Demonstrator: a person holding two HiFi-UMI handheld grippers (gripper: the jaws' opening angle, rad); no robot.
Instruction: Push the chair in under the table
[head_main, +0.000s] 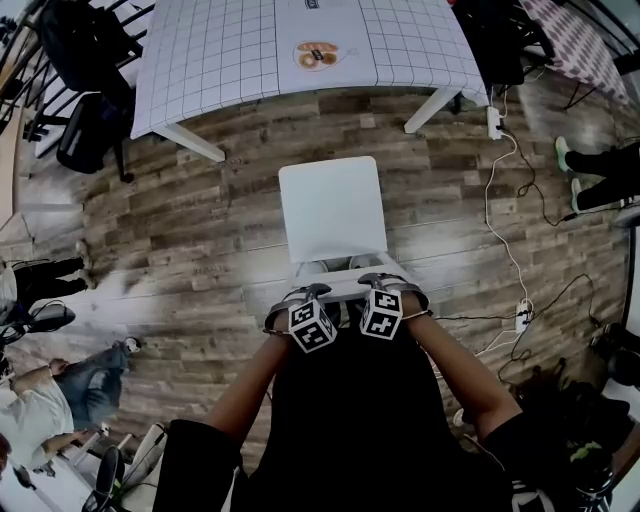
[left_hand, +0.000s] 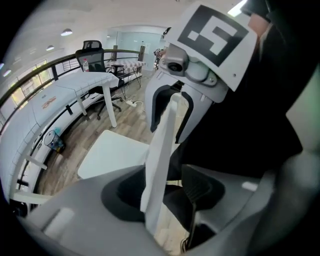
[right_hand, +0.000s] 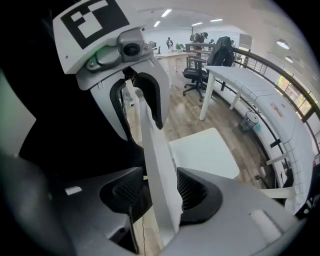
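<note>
No push yet. Chair (head_main: 332, 208) well clear of the table (head_main: 200, 70), fully out on the floor, facing it squarely. Whole shove left to do. Left gripper (head_main: 306, 295) and right gripper (head_main: 386, 283) side by side, tipped steeply down over the backrest (left_hand: 161, 145). Both sets of jaws spread wide, straddling the top edge, not clamped on it. Forearms reaching forward from the body, elbows slightly bent, set to lean in.
</note>
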